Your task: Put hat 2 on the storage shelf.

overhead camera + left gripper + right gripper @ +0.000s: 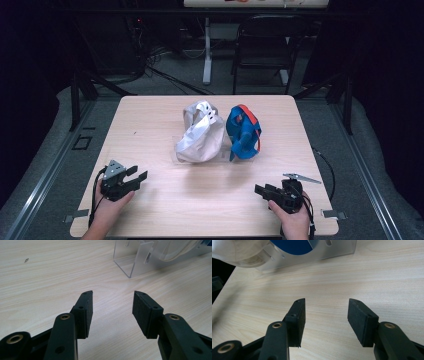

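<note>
Your left gripper (136,176) sits w/ jaws apart, nothing btwn them, low over the table (150,125) near its front-left edge. Your right gripper (261,190): same, jaws apart, front-right. Mid-table, well ahead of both: white cap (200,132) beside blue cap (243,131), on a clear stand (135,262).

Two caps sit side by side on a clear stand (176,156) at mid-table (150,210): one cap (202,134) left, other cap (243,132) right, just beside it. Left gripper (140,176) near front-left corner, right gripper (259,190) near front-right. Chair (265,45) stands behind table.
</note>
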A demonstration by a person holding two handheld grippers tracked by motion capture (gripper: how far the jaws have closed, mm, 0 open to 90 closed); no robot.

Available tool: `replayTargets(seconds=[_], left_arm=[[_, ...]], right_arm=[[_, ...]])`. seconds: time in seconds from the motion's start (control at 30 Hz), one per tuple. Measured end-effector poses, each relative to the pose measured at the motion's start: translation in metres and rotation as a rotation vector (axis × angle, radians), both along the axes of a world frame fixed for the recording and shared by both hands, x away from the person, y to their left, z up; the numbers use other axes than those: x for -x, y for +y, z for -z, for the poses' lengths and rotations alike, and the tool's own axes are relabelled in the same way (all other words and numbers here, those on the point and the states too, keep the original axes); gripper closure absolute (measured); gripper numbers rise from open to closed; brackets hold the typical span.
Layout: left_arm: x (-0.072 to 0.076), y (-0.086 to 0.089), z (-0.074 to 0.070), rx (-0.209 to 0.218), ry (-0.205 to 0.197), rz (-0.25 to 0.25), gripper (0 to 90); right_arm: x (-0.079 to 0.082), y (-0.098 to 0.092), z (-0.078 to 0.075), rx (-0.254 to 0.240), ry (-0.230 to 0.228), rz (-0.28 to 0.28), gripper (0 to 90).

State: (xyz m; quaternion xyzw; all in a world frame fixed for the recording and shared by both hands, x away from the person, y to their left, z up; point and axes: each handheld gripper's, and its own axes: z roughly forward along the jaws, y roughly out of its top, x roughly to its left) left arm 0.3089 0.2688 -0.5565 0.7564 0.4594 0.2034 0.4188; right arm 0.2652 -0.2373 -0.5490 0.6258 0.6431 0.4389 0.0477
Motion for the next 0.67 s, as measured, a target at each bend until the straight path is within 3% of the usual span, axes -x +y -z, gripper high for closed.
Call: replayTargets(seconds=[0.03, 0.27, 0.43, 0.6, 0.67], left_arm=[[0.0, 0.0, 0.0, -0.004, 0.005, 0.002, 51.6], [-0.001, -0.001, 0.002, -0.001, 0.019, 0.009, 51.5], [-0.002, -0.003, 0.003, -0.002, 0.016, 0.011, 51.3], [-0.002, -0.004, 0.003, -0.004, 0.018, 0.014, 50.5], [-0.002, -0.005, 0.003, -0.004, 0.014, 0.016, 47.7]], right_arm=[[0.0, -0.001, 0.001, 0.019, 0.003, -0.002, 48.7], [-0.001, 0.004, 0.007, 0.013, -0.025, 0.01, 48.2], [-0.003, 0.009, 0.011, 0.04, -0.024, -0.015, 47.9], [-0.002, 0.009, 0.01, 0.053, -0.025, -0.021, 47.3], [-0.001, 0.008, 0.009, 0.051, -0.045, -0.009, 46.8]])
